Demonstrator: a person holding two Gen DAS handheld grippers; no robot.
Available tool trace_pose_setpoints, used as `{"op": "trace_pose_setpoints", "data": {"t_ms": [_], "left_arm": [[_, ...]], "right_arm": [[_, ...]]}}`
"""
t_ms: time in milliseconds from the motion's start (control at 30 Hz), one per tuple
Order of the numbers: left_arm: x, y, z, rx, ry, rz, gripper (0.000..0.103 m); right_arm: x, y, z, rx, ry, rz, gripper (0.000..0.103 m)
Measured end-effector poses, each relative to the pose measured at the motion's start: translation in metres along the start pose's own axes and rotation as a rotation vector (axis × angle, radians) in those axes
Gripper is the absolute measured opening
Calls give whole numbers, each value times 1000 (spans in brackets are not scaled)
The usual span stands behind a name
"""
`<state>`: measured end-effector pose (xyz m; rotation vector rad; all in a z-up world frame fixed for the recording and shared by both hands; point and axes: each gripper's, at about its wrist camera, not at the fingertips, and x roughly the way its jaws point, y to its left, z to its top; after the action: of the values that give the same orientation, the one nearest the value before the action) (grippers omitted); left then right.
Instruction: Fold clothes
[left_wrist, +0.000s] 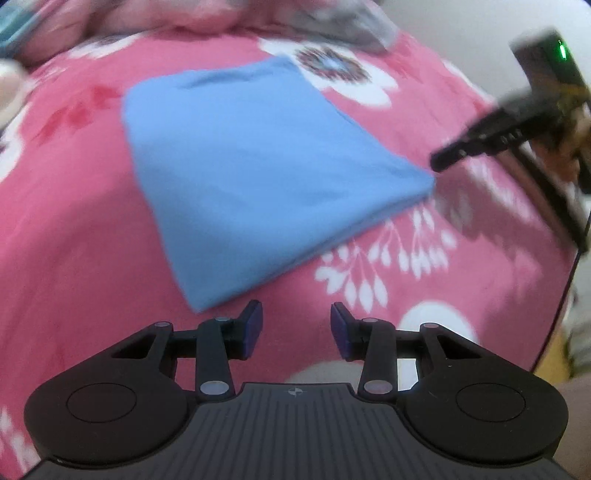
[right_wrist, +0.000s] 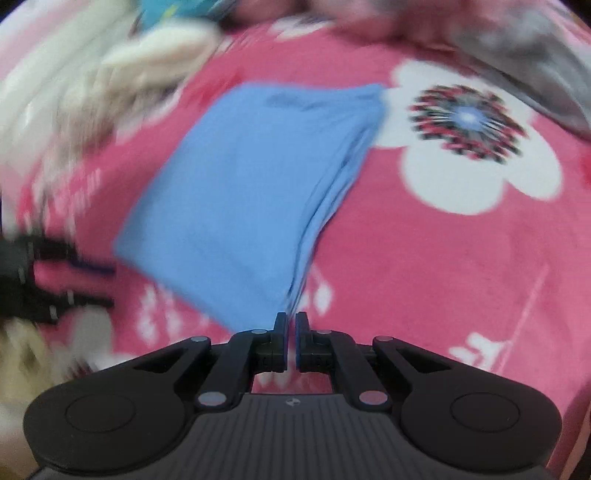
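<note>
The folded blue garment lies flat on the pink flowered bedsheet, around the middle of the bed. The right claw is at its 6 o'clock corner, jaws only a little apart, and the cloth edge is between them, not pressed. The left claw stands open and empty, near another corner. At 12 o'clock lies a grey cloth, at 10 o'clock a cream cloth.

Both wrist views look steeply down, close over the bed, sharing the blue folded cloth from opposite sides.
</note>
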<state>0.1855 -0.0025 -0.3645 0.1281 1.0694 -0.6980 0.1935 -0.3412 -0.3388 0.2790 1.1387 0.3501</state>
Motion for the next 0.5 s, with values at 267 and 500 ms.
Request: {"op": "trace_pose_setpoints", "data": {"t_ms": [267, 500], "left_arm": [[16, 61, 54, -360, -163, 181, 65], [53, 105, 74, -503, -127, -23, 65]], "right_arm": [[48, -84, 56, 411, -190, 176, 57], [88, -122, 60, 581, -185, 312, 57]]}}
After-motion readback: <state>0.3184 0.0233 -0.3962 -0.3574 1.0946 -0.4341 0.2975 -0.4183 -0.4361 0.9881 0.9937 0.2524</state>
